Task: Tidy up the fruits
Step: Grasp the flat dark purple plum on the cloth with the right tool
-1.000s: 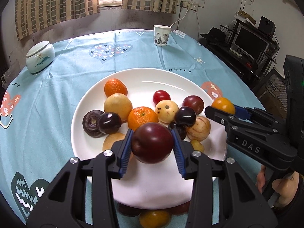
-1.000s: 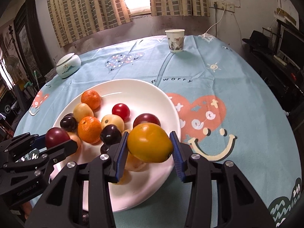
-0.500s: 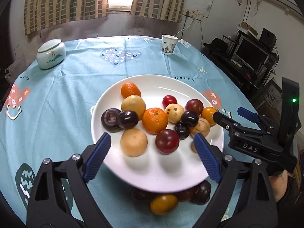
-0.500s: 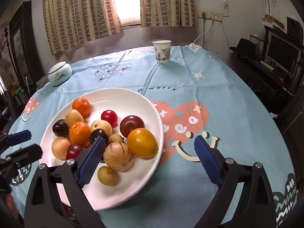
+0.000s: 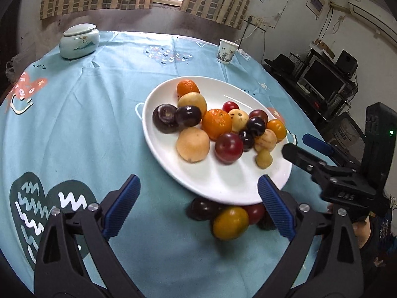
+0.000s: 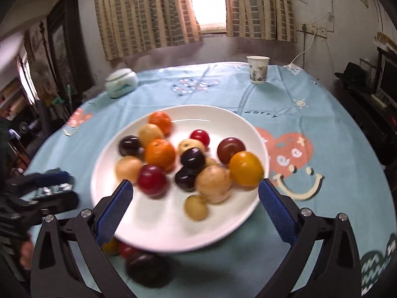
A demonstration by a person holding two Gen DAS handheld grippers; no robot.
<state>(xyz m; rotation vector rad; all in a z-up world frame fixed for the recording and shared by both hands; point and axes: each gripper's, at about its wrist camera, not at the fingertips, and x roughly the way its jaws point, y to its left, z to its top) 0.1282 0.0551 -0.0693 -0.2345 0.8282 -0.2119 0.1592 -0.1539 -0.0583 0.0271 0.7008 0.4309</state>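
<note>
A white plate [image 5: 238, 186] [image 6: 173, 233] on the blue tablecloth holds several fruits: oranges, dark plums, a red plum [image 5: 228, 147] [image 6: 151, 180], a yellow-orange fruit [image 5: 276, 129] [image 6: 245, 168] and pale ones. Loose fruits lie on the cloth at the plate's near edge, among them a yellow one [image 5: 230, 222] and a dark one [image 6: 146, 268]. My left gripper [image 5: 198, 204] is open and empty, near the plate's front edge. My right gripper [image 6: 196, 209] is open and empty over the plate's near rim; it shows in the left wrist view [image 5: 307, 151].
A paper cup [image 5: 227, 51] [image 6: 258, 69] stands at the far side of the round table. A lidded ceramic jar [image 5: 79, 40] [image 6: 121, 82] sits far left. Monitors and shelves [image 5: 322, 77] stand beyond the table's right edge.
Both grippers opened and let go: the red plum and the yellow-orange fruit now lie on the plate. Both grippers then drew back towards the near edge, and the left one shifted left.
</note>
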